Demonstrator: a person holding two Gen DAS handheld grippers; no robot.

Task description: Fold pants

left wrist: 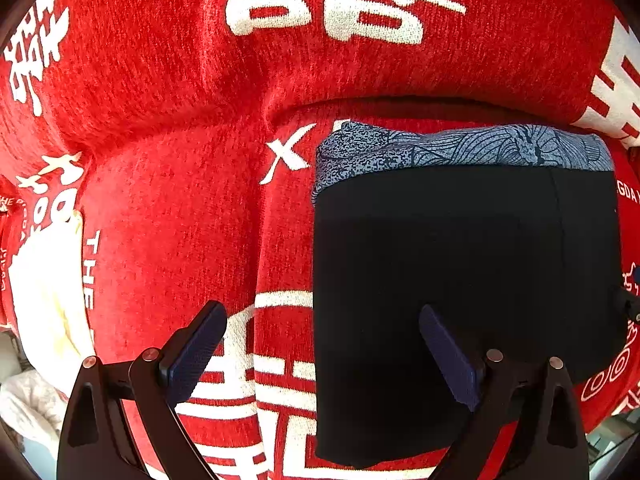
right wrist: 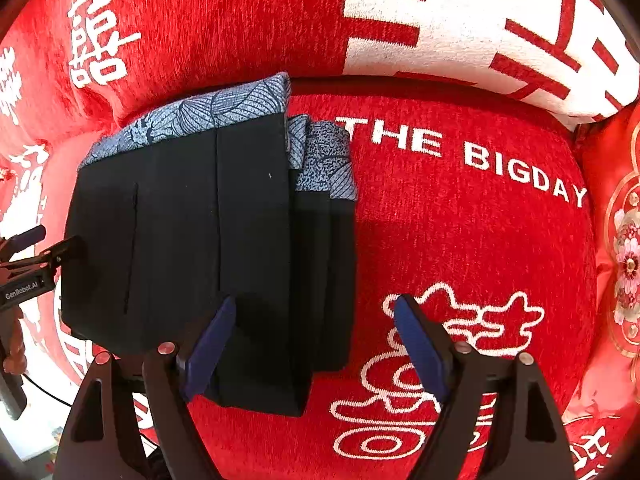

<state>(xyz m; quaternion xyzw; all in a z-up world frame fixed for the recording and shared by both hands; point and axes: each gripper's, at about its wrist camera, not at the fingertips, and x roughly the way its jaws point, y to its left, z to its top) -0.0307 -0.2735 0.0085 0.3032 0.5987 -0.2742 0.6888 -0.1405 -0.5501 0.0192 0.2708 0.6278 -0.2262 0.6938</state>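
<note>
The black pants (left wrist: 460, 272) lie folded into a compact rectangle on the red sofa seat, on top of a blue patterned folded garment (left wrist: 460, 146). In the right wrist view the pants (right wrist: 208, 240) show several stacked layers, with the blue garment (right wrist: 224, 108) sticking out behind. My left gripper (left wrist: 322, 320) is open and empty, its right finger over the pants' left part. My right gripper (right wrist: 314, 314) is open and empty above the pants' right edge. The left gripper also shows at the left edge of the right wrist view (right wrist: 48, 242).
The red sofa cover (right wrist: 460, 240) with white lettering spans seat and backrest (left wrist: 280, 60). A white and cream cloth (left wrist: 44, 300) lies at the seat's left. A red embroidered cushion (right wrist: 620, 260) stands at the right.
</note>
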